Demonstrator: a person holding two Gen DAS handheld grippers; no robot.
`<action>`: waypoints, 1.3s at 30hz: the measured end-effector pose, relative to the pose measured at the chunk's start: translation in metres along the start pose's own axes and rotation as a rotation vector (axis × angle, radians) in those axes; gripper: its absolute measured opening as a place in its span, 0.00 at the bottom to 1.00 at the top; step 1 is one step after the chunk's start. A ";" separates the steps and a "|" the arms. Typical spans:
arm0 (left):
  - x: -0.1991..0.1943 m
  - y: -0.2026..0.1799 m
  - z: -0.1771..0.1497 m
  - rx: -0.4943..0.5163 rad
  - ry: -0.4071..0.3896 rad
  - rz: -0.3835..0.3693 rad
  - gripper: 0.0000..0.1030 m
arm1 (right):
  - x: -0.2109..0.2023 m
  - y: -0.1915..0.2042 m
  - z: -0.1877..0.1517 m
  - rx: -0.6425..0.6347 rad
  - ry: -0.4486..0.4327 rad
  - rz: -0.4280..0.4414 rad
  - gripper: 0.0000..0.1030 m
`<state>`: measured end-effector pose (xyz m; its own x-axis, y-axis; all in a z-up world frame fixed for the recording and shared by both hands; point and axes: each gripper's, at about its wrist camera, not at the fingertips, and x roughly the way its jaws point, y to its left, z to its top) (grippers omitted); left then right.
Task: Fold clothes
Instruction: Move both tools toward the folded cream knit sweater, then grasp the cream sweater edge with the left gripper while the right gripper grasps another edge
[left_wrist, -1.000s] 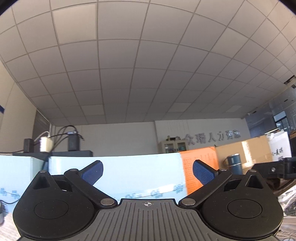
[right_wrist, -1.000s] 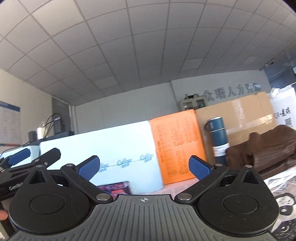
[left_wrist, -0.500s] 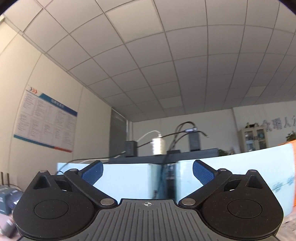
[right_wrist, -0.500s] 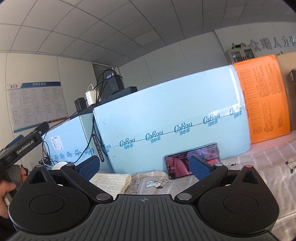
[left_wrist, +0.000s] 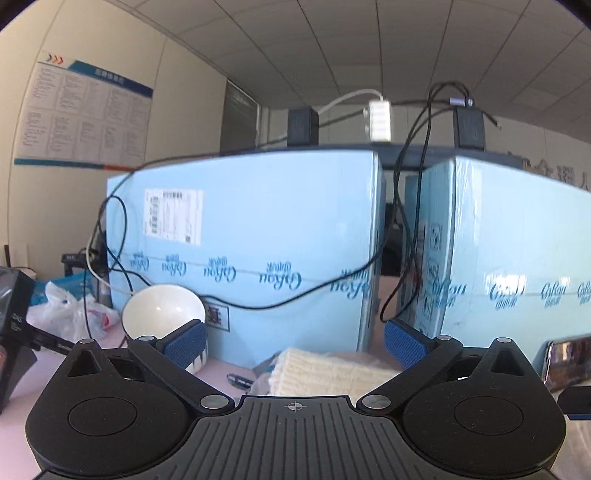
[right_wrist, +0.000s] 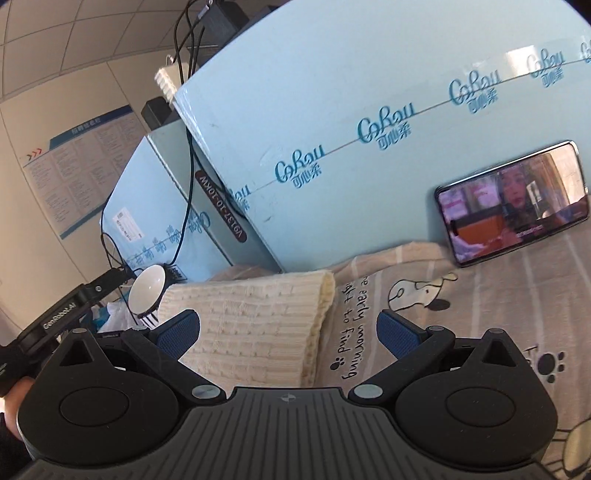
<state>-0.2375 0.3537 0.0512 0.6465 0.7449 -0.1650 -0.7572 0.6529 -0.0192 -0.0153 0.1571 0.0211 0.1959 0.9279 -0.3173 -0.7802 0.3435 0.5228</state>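
place: office room | ceiling: grid of square tiles above the fingers | wall: printed notice board up left of the fingers | ahead of the fingers: light blue cartons, black cables, power adapters

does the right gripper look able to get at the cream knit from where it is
Probably yes. The right gripper is open, and the cream knit lies just ahead on the printed cloth with nothing across it. The phone leans off to the side.
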 end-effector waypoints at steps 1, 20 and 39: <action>0.009 0.004 -0.004 -0.004 0.030 -0.010 1.00 | 0.008 -0.001 -0.001 0.008 0.016 0.009 1.00; 0.040 -0.005 -0.021 0.014 0.151 -0.215 0.12 | 0.083 -0.006 -0.015 0.047 0.193 0.079 0.71; -0.065 -0.047 0.017 -0.022 -0.178 -0.350 0.10 | -0.050 -0.009 0.038 0.083 -0.116 0.198 0.16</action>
<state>-0.2423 0.2768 0.0796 0.8708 0.4909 0.0285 -0.4884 0.8702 -0.0654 0.0043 0.1128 0.0622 0.1143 0.9872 -0.1114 -0.7596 0.1591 0.6306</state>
